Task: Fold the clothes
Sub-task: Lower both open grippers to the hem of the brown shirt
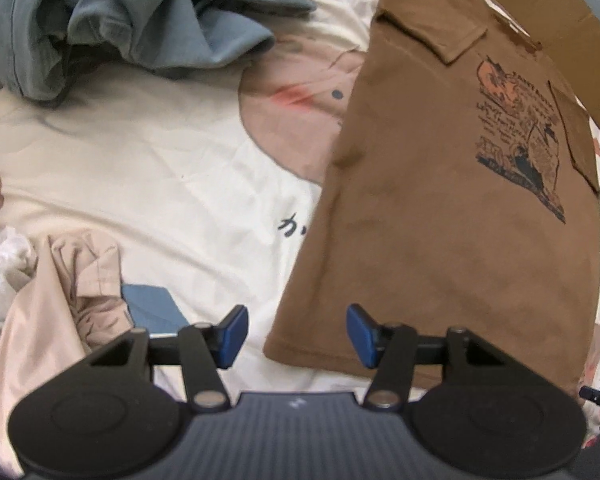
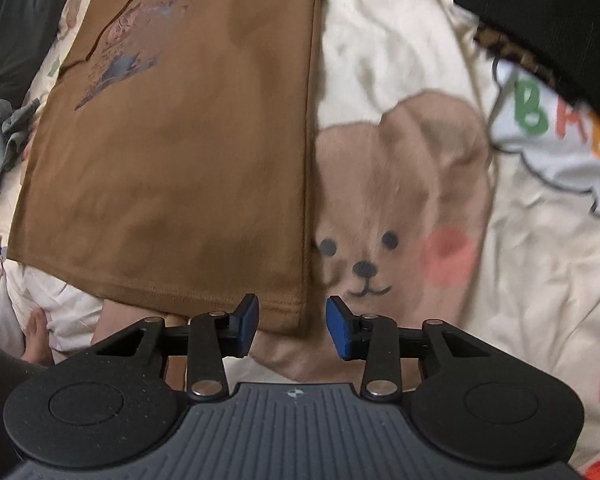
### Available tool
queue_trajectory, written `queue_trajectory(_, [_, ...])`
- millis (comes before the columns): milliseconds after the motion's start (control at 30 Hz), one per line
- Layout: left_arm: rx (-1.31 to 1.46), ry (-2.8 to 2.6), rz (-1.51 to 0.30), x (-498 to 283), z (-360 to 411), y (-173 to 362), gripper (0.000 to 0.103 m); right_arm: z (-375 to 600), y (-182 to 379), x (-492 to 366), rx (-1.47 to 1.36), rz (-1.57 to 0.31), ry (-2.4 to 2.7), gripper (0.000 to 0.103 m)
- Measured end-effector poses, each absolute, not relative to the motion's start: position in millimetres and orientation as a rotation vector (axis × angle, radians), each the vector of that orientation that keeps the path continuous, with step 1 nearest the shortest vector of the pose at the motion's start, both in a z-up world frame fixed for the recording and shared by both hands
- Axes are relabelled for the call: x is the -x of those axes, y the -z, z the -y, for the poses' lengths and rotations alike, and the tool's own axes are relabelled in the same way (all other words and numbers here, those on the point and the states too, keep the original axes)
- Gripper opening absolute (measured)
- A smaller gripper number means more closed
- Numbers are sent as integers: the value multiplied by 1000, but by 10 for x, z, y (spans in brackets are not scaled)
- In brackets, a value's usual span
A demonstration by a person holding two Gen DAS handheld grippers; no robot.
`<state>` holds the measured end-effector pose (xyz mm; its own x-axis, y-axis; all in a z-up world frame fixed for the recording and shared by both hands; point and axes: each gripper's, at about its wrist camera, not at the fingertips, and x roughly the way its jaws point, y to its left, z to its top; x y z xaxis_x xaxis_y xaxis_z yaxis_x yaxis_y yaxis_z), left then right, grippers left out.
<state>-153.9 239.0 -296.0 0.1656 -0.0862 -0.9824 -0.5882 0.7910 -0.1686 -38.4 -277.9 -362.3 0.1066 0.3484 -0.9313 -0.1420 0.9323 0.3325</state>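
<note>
A brown T-shirt (image 1: 440, 200) with a dark printed picture (image 1: 516, 132) lies flat on the bed, both sleeves folded in over its body. My left gripper (image 1: 296, 336) hovers just over the shirt's near left hem corner, jaws apart, the corner lying between the blue pads (image 1: 232, 334) without being pinched. In the right wrist view the same shirt (image 2: 180, 140) fills the upper left. My right gripper (image 2: 292, 328) stands open over the near right hem corner, which sits between its pads (image 2: 338, 330).
A cream bedsheet (image 2: 520, 280) with a bear print (image 2: 400, 208) covers the bed. A blue-grey garment heap (image 1: 100, 20) lies far left, a beige garment (image 1: 60, 300) and white cloth (image 1: 0, 272) near left. Cardboard (image 1: 560, 20) borders the shirt's far side. Dark fabric (image 2: 540, 12) hangs upper right.
</note>
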Motion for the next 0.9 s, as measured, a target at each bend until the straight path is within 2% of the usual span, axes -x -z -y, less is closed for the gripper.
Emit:
queue_trajectory(67, [602,-390,-1384,1561,-2396,2994,57,2762,3682,402,-198,-1421,-357,35])
queue_trajectory(600, [587,-376,-1403,1628,-2332,3127,57,2646,3935,371,-206,-1453,-293,35])
queue_trajectory(800, [596,-380,-1409,1666,-2312,3196,57,2654,3903,404,-203,-1456,-313,14])
queue_trajectory(900, [603,-378,-1412,1686,-2293,3239,57,2650,3894,396,-214,-1458,-310,13])
